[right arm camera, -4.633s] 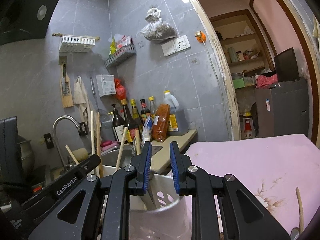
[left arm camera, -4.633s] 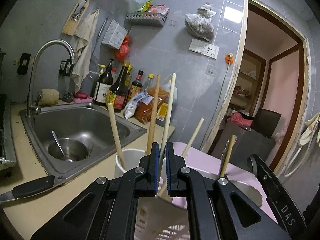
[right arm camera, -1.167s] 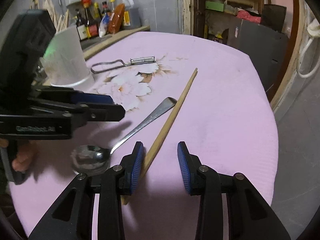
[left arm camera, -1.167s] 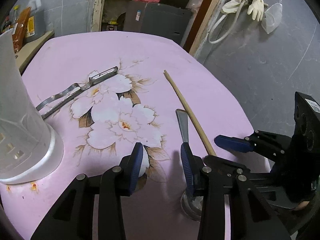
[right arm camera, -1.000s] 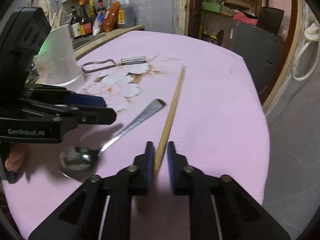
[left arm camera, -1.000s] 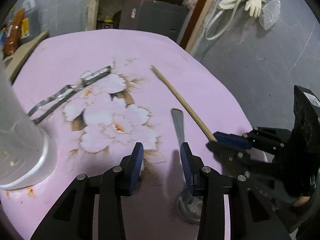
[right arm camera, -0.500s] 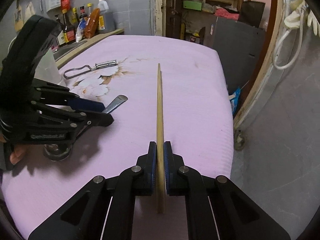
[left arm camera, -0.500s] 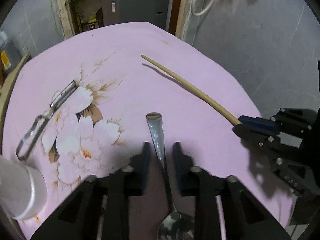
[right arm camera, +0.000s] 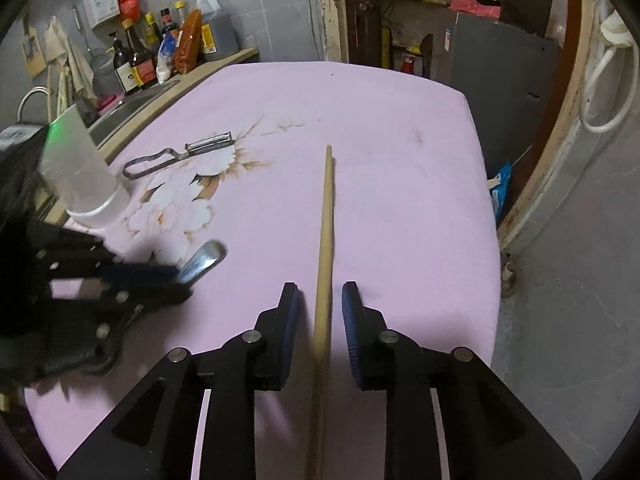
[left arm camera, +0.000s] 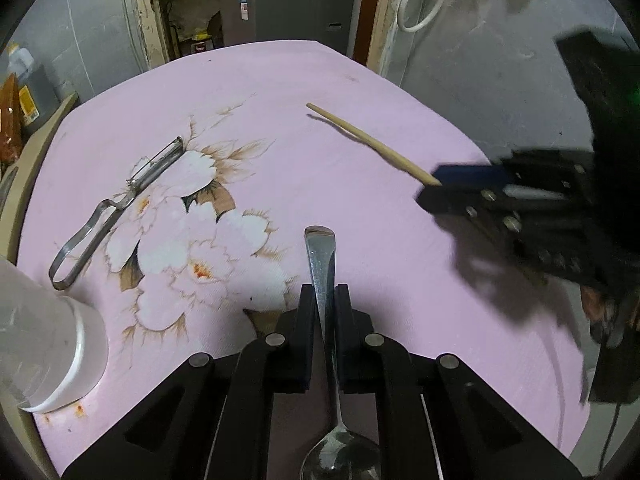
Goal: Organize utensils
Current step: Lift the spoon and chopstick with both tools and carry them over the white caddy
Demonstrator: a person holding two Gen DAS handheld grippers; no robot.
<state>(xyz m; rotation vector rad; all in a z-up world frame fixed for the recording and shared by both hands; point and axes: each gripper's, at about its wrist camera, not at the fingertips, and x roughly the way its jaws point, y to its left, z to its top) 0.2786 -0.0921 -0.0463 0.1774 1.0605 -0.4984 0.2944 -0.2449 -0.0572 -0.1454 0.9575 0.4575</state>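
My left gripper (left arm camera: 323, 300) is shut on the metal spoon (left arm camera: 322, 264), handle pointing forward, bowl back between the arms, over the pink flowered tablecloth (left arm camera: 280, 132). My right gripper (right arm camera: 317, 300) is open, and the wooden chopstick (right arm camera: 326, 216) lies between its jaws, touching neither pad. In the left wrist view the chopstick (left arm camera: 368, 144) sticks out from the right gripper (left arm camera: 460, 184). The white utensil holder (left arm camera: 44, 340) stands at the table's left edge; it also shows in the right wrist view (right arm camera: 80, 168).
A metal peeler (left arm camera: 120, 208) lies on the cloth left of centre; it also shows in the right wrist view (right arm camera: 180, 154). Sauce bottles (right arm camera: 172, 48) and a sink sit on the counter beyond. The table's right edge drops to a grey floor and doorway.
My left gripper has closed on the spoon handle. My right gripper, shut on the chopstick half a second ago, has opened; the chopstick now sits loose between its jaws.
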